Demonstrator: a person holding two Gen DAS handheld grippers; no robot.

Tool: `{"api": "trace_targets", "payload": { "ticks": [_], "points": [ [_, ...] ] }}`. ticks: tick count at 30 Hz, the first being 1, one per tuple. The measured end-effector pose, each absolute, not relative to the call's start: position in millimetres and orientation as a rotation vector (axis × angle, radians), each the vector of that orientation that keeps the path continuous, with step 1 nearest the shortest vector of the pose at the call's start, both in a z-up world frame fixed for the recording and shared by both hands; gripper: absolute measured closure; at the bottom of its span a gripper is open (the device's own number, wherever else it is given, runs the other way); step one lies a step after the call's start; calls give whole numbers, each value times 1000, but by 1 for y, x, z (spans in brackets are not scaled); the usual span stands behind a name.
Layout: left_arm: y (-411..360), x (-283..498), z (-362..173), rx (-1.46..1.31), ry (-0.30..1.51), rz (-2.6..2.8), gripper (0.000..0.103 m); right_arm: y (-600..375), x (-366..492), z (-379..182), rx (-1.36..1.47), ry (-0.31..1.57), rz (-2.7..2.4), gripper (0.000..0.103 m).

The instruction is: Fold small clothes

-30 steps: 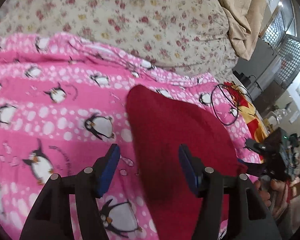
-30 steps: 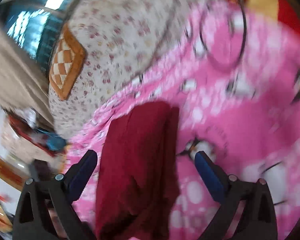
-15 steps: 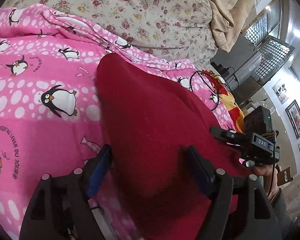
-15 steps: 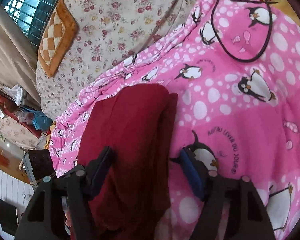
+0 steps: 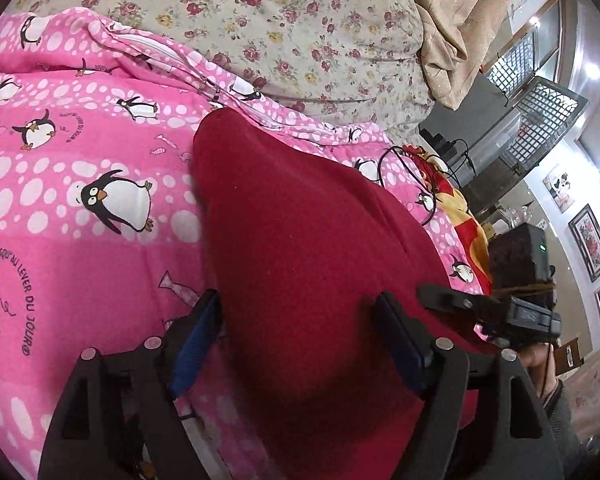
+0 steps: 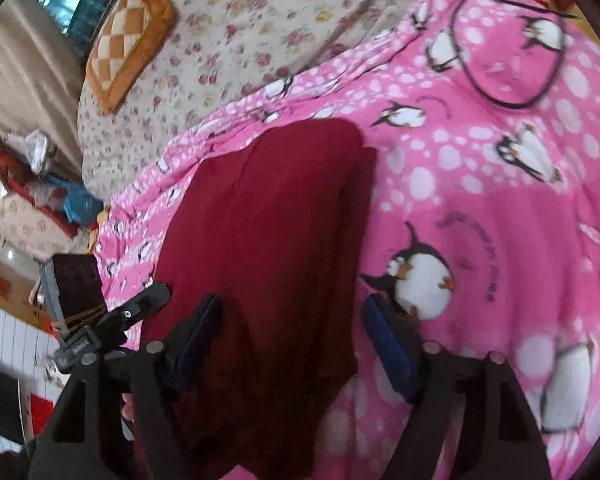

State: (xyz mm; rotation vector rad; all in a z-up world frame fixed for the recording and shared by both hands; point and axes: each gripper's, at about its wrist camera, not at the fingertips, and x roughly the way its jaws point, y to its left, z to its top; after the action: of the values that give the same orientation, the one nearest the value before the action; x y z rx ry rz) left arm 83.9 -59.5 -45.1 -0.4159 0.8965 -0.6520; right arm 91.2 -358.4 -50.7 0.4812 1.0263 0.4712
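Note:
A dark red garment lies folded lengthwise on a pink penguin blanket. My left gripper is open, its blue-padded jaws straddling the garment's near end. In the right wrist view the same red garment runs away from me, a second layer showing along its right edge. My right gripper is open, its jaws either side of the garment's near end. The right gripper also shows at the right of the left wrist view.
A floral pillow lies beyond the blanket. A black cable loop rests on the blanket at far right. A red and yellow cloth lies at the bed's edge. An orange checked cushion sits on the floral bedding.
Both grippers have moved in low over the red garment, so its near end now lies between each pair of open jaws. The right jaws have narrowed a little.

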Motion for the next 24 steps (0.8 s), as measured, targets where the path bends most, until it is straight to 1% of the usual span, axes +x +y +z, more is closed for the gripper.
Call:
{"api": "trace_targets", "payload": {
  "ticks": [2, 6, 7, 8, 9, 10, 11, 13, 17, 18, 19, 20, 22, 24],
  "points": [
    [-59, 85, -45, -425, 899, -659, 40, -356, 105, -52, 474, 1007, 468, 20],
    [-56, 83, -43, -445, 908, -694, 41, -349, 113, -54, 466, 993, 485, 21],
    [-55, 82, -43, -455, 909, -690, 44, -348, 109, -53, 478, 1002, 520, 29],
    [-53, 82, -43, -461, 910, -679, 50, -347, 106, -51, 489, 1002, 540, 37],
    [-51, 83, -43, -465, 912, -673, 53, -348, 103, -50, 485, 997, 555, 41],
    [-49, 87, -45, -479, 917, -667, 56, -350, 100, -48, 475, 992, 558, 49],
    [-49, 88, -46, -490, 918, -664, 56, -353, 101, -51, 491, 999, 560, 50],
    [-51, 93, -48, -490, 925, -662, 56, -355, 105, -57, 517, 1011, 554, 50],
    [-55, 96, -49, -470, 922, -658, 56, -342, 111, -59, 464, 979, 546, 39],
    [-55, 96, -48, -461, 919, -657, 60, -340, 112, -59, 450, 975, 551, 38],
    [-54, 94, -45, -454, 912, -652, 73, -337, 112, -57, 433, 969, 555, 42],
    [-53, 93, -43, -447, 905, -652, 82, -337, 111, -54, 435, 960, 564, 55],
    [-50, 89, -33, -429, 878, -655, 87, -343, 109, -47, 497, 934, 587, 65],
    [-43, 88, -23, -434, 853, -654, 87, -340, 107, -35, 515, 898, 597, 66]
  ]
}}
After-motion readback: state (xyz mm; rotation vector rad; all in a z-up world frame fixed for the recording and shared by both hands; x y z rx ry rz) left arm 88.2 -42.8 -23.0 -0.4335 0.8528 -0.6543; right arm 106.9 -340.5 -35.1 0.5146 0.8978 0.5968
